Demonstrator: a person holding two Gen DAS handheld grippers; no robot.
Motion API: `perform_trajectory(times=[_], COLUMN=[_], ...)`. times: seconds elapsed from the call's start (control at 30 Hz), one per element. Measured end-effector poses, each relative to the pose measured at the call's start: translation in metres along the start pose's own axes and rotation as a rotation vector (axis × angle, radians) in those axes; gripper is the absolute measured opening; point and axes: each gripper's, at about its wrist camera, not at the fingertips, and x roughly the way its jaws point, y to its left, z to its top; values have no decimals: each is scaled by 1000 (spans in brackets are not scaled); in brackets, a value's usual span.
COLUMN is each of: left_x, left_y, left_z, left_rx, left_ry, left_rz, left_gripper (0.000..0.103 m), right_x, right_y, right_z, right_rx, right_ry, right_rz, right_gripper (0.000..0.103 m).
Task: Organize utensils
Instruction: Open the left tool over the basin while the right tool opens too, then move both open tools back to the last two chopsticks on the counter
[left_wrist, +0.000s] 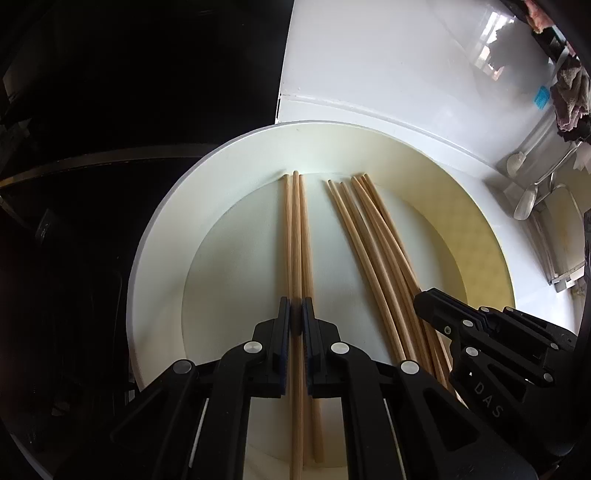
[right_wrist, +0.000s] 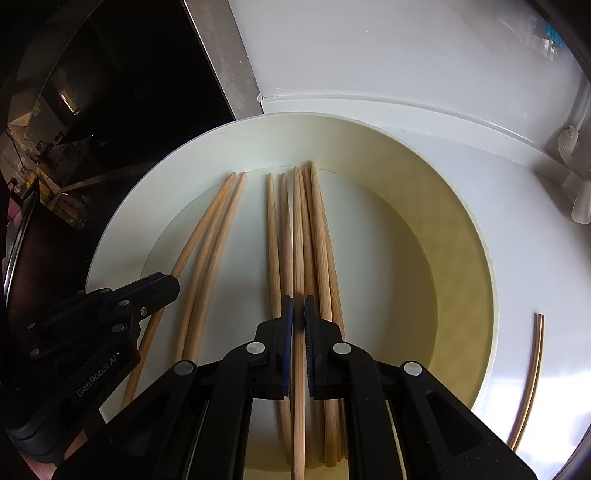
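A large white plate (left_wrist: 162, 236) (right_wrist: 122, 236) on a white counter holds several wooden chopsticks lying lengthwise. In the left wrist view my left gripper (left_wrist: 295, 314) is shut on the middle chopstick (left_wrist: 295, 229) of a group of three at the plate's left. A fan of several more chopsticks (left_wrist: 373, 236) lies to the right, and my right gripper (left_wrist: 424, 306) reaches over their near ends. In the right wrist view my right gripper (right_wrist: 298, 310) is shut on one chopstick (right_wrist: 297, 229) in the centre bundle. My left gripper (right_wrist: 166, 286) sits at the left over the curved-looking chopsticks (right_wrist: 210, 243).
Two more chopsticks (right_wrist: 532, 376) lie on the counter (right_wrist: 535, 258) right of the plate. Spoons (left_wrist: 526, 203) stand in a holder at the far right, with a crumpled cloth (left_wrist: 570, 99) above. The counter ends at a dark drop-off (left_wrist: 110, 147) on the left.
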Motion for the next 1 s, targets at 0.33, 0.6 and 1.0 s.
perform_trajectory(times=[0.33, 0.6, 1.0], left_x=[-30, -62, -107], left_y=[7, 6, -14], left_z=[-6, -26, -54], left_rx=[-37, -46, -41], left_ry=[-70, -104, -168], left_rz=[30, 49, 70], left_gripper=[67, 83, 86], right_x=[-23, -58, -102], right_y=[-5, -11, -17], right_z=[-7, -33, -72], right_rx=[11, 26, -6], right_ry=[-42, -85, -125], right_rz=[-14, 2, 25], right_gripper=[31, 39, 50])
